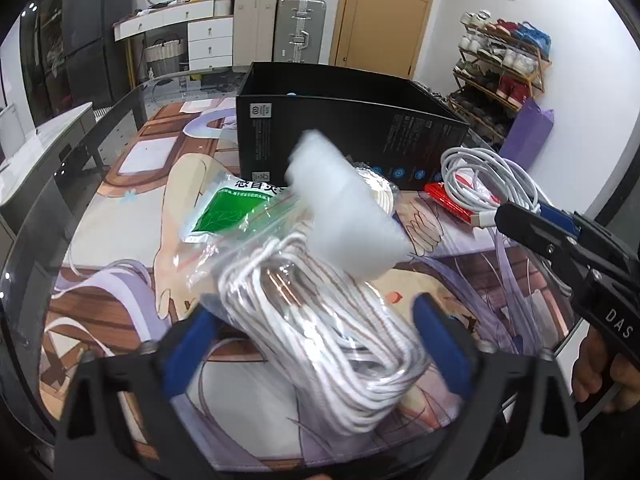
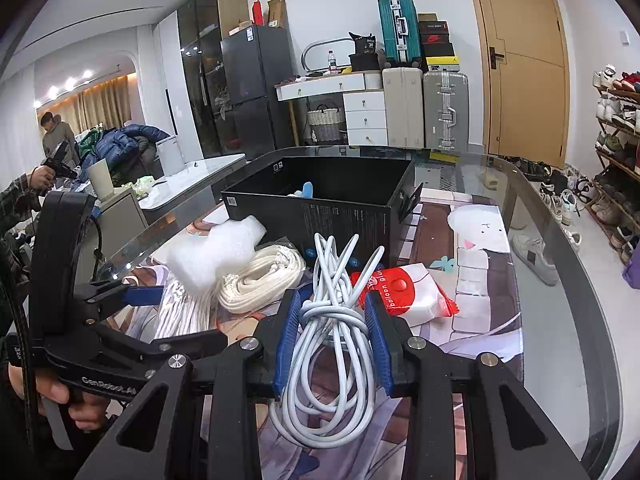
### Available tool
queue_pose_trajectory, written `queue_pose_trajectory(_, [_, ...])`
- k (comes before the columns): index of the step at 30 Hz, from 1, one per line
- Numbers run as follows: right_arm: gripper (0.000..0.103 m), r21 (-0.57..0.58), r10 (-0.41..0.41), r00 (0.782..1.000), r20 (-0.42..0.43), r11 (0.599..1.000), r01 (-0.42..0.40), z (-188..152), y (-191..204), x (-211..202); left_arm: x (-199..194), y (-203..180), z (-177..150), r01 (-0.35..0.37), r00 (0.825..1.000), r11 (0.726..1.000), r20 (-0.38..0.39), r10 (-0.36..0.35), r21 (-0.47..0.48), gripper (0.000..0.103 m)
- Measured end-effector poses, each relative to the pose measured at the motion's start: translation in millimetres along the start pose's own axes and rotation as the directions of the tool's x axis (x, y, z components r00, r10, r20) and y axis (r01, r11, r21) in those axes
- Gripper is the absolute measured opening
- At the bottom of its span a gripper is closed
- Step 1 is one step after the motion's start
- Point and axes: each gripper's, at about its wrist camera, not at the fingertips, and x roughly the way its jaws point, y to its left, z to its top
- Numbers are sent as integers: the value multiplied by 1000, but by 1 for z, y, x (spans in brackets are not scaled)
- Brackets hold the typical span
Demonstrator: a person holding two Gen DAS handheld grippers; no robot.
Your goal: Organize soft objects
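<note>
While the knotted grey cable bundle [image 2: 332,320] is pinched between the blue pads of the right gripper [image 2: 331,334], its long loops hang loose below and behind the fingers, so a snag on the near wall of the black box [image 2: 320,216] is judged likely if the bundle is carried over too low. The knot alone is clamped; a slack loop could catch the red packet [image 2: 404,292] lying just beside it and drag that packet toward the right edge of the desk [image 2: 560,280].

The left gripper [image 1: 316,340] is seen with its fingers spread wide on either side of the bagged white cord [image 1: 320,320], and whether the pads touch the clear plastic cannot be told. The slippery bag is judged the main hazard there: if only film is caught, the coil may slide out. A white foam piece [image 1: 344,208] rests on the far end of that bag and is blurred in the left wrist view; it would probably tumble off if the bag were lifted, perhaps toward the green sachet [image 1: 224,212] or off the desk. A cream rope coil [image 2: 260,280] lies between the foam and the box and could be pushed aside by either load. Something pale blue is already inside the box.
</note>
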Motion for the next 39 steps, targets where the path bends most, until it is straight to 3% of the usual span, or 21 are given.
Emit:
queue_pose_trajectory(1, [34,-1,-1,1000,1,1000,1,0,0,0,-1,-2,0,-1,1000,1000,0,1,16,77])
queue_pose_trajectory(4, [34,-1,0,1000,1,1000,0,0,0,0,-5,-3,-1,18,1000,999,9,-18,33,62])
queue_pose_trajectory(10, [34,1,-1,1000,8,1000,1,0,0,-1,-14,-3,-2,19,999,997,48,-23,78,41])
queue_pose_trajectory(21, [34,6,2,1000,31,1000,-2,1,0,-5,-32,8,8,24,992,998,124,-31,56,37])
queue_pose_trajectory(39, [34,20,-7,998,66,1000,6,6,0,-14,-47,16,37,63,980,996,186,-73,60,37])
